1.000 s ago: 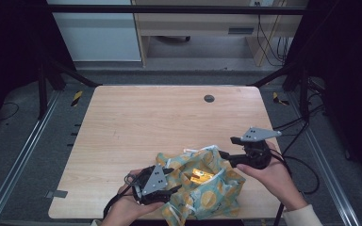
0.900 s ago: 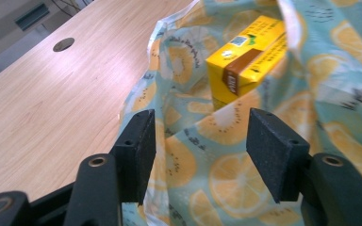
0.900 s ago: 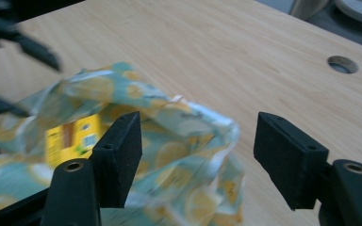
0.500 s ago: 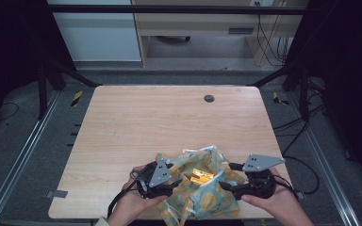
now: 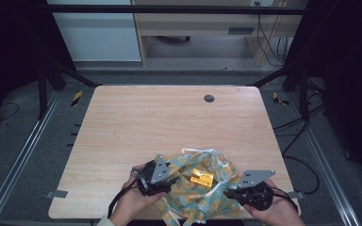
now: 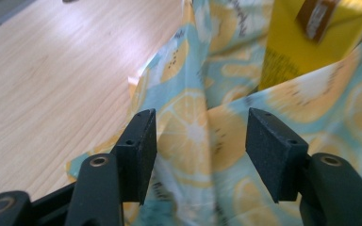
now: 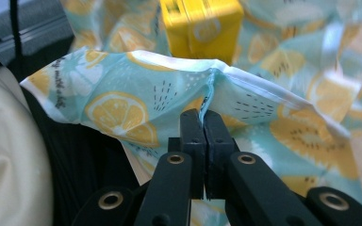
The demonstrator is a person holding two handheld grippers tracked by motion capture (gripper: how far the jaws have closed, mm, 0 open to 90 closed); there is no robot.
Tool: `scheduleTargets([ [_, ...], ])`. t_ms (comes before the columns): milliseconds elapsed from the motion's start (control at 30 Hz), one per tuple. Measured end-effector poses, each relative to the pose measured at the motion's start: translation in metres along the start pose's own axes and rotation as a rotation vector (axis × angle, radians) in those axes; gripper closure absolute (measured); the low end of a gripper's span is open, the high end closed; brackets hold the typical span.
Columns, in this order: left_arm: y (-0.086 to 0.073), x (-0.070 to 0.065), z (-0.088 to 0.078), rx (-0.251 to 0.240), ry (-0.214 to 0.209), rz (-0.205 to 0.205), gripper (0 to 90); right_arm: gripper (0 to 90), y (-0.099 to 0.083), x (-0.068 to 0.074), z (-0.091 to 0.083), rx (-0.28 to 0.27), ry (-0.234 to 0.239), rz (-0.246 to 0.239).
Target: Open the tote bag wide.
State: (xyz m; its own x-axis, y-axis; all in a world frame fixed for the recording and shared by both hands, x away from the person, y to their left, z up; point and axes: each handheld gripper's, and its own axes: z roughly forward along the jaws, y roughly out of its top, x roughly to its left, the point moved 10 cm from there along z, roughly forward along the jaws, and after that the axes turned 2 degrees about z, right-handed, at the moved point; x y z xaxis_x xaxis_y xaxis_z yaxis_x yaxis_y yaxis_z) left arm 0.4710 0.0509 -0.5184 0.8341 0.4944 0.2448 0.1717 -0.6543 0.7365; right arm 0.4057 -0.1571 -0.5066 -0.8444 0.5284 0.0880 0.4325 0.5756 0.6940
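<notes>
At the near edge of the wooden table, the right gripper has just closed its jaws, which are clamped together on a fold of the lemon-print cloth at its near right side. The left gripper at the cloth's left holds its jaws apart, cloth lying between them unpinched. Farther in, a yellow box sits on the cloth's middle.

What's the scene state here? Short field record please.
surface: wooden table
cloth: lemon-print cloth, crumpled at the table's near edge
box: yellow box, resting on the cloth
left gripper: jaws apart, a cloth fold between them, not pinched
right gripper: jaws just closed, pinching the cloth's hem
</notes>
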Motion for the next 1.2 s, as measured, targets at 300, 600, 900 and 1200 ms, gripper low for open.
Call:
scheduleTargets([
  [300,-0.030,0.002,0.023,0.108,-0.008,0.003,48.6,90.0,-0.027,-0.020,0.017,0.061,-0.020,0.057],
  [600,-0.042,0.009,0.027,0.158,-0.012,0.022,72.2,90.0,-0.038,-0.026,0.025,0.053,-0.027,0.088],
  [900,-0.049,0.024,0.029,0.186,0.036,0.031,87.8,90.0,-0.043,-0.033,0.025,0.064,-0.057,0.088],
  [1200,-0.030,0.025,0.016,0.043,0.040,-0.057,55.2,59.2,-0.033,-0.032,0.007,-0.026,-0.064,0.081],
])
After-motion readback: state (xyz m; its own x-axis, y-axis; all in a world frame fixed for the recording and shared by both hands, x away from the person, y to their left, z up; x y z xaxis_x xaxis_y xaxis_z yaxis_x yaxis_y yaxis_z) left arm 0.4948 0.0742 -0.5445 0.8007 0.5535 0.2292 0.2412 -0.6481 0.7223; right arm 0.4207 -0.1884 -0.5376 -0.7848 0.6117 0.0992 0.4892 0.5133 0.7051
